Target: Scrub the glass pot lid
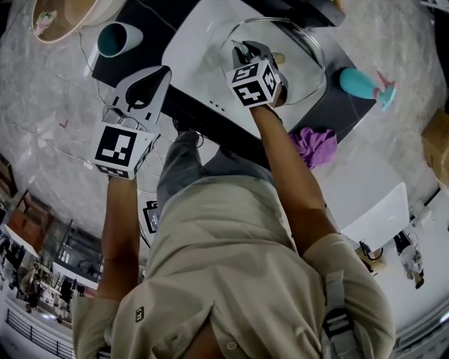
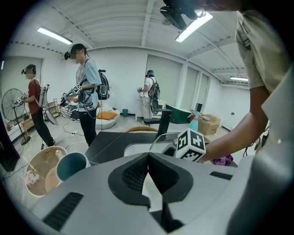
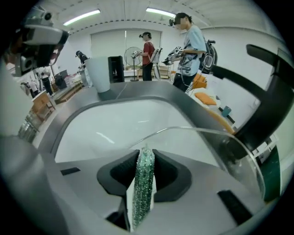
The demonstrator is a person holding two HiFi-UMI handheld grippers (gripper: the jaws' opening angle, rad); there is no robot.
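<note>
The glass pot lid (image 1: 298, 66) lies in the white sink (image 1: 200, 42). Its clear rim (image 3: 202, 134) curves just beyond my right jaws in the right gripper view. My right gripper (image 1: 243, 49) is over the lid's left part, shut on a glittery green scrub pad (image 3: 143, 183) that stands upright between the pads. My left gripper (image 1: 163, 72) hovers left of the sink over the dark counter, shut with nothing in it (image 2: 148, 158). It stands apart from the lid.
A teal cup (image 1: 116, 38) lies on its side beside a round basket (image 1: 59, 17) at the left. A teal spray bottle (image 1: 365, 84) and a purple cloth (image 1: 316, 146) lie to the right of the sink. A black curved bar (image 3: 275, 101) rises at the lid's right. Other people stand behind.
</note>
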